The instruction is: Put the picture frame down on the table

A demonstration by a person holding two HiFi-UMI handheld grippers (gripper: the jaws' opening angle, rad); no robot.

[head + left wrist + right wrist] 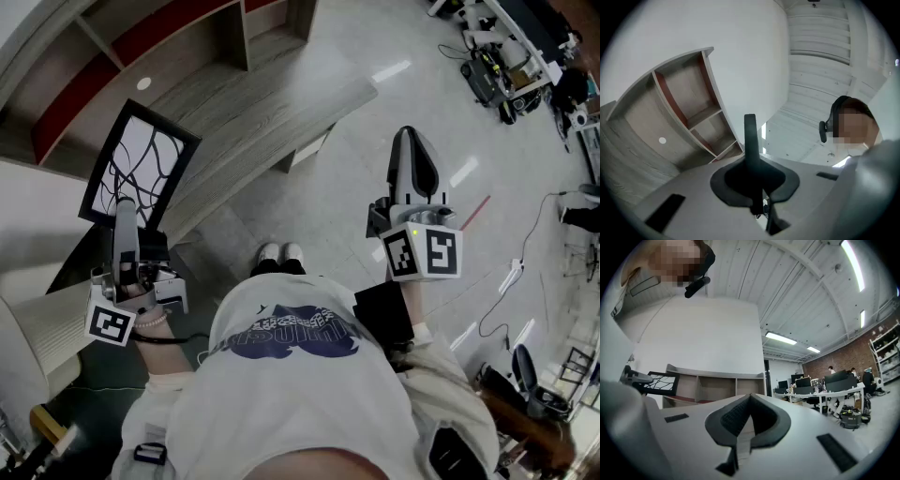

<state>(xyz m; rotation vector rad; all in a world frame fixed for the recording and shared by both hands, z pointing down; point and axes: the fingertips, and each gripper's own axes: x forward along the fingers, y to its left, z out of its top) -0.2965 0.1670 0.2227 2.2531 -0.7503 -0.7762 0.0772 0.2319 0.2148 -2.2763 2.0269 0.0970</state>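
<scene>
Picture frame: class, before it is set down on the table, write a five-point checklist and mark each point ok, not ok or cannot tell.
1. Left gripper shut on the picture frame: ok.
2. Frame gripped by its lower edge, between the jaws: ok.
3. Right gripper shut, empty and away from the frame: ok.
4. Visible part of the table free of objects: ok; the patch under the frame is hidden, so cannot tell.
5. Gap between the frame's lower corner and the tabletop: cannot tell.
</scene>
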